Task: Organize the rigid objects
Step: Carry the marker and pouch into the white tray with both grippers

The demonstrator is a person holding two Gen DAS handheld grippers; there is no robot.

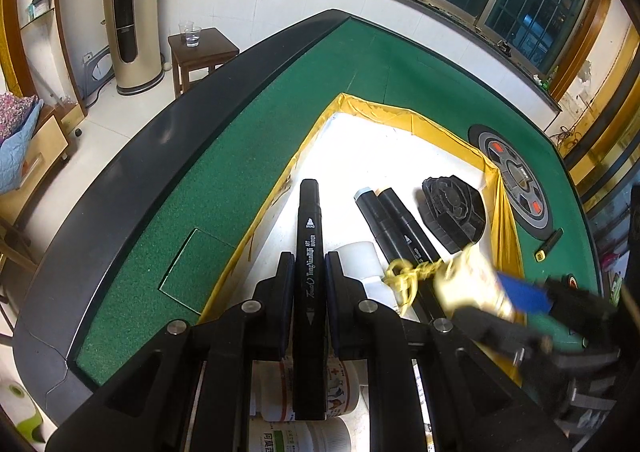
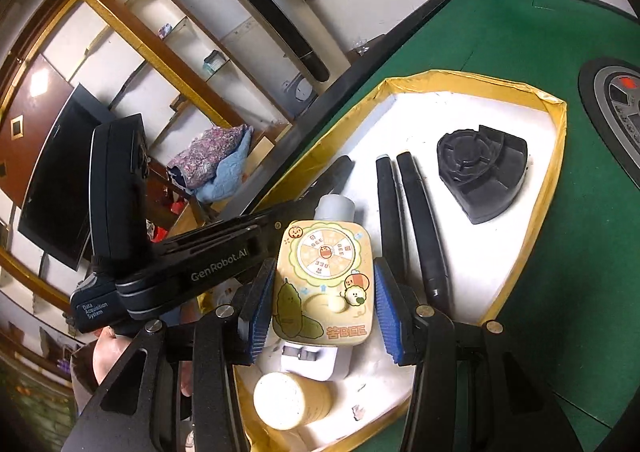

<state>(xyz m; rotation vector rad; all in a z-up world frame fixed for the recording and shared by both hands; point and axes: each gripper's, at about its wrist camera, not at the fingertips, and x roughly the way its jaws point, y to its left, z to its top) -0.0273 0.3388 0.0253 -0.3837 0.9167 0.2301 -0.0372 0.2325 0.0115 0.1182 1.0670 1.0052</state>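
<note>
Gripping a black art marker [image 1: 309,276] between its two pads, the left claw [image 1: 309,284] holds the pen with its long axis running straight along the fingers, the broad-tip end pointing away from the camera out over the tray [image 1: 400,114] and the other end reaching back between the claw's arms. The marker hangs above the tray's near left part, over white medicine bottles [image 1: 320,436] that lie beneath it.

The tray is a shallow white box with a yellow taped rim, resting on the green bench [image 1: 248,140]. Inside it, two more black markers [image 1: 394,224] lie side by side, touching along their length, their long axes roughly parallel to the held marker and slanting slightly; one shows a pale end cap at its far tip. Just right of them sits a black plastic piece [image 1: 454,214] with a rounded, ribbed top, close to the tray's right wall.

The right claw [image 2: 324,292] is closed on a small cream-coloured tin [image 2: 324,280] printed with cartoon figures and a spinner wheel, its blue pads [image 2: 386,316] pressing the tin's two long sides. The tin's long axis follows the fingers, the spinner end pointing away. It hovers above a white bottle [image 2: 334,208] and a white plug-like item [image 2: 316,362], with a pale yellow cylinder [image 2: 292,400] lying on its side nearer the tray's front edge. In the left wrist view this claw is blurred, with a yellow cord [image 1: 412,272] trailing from the tin.
</note>
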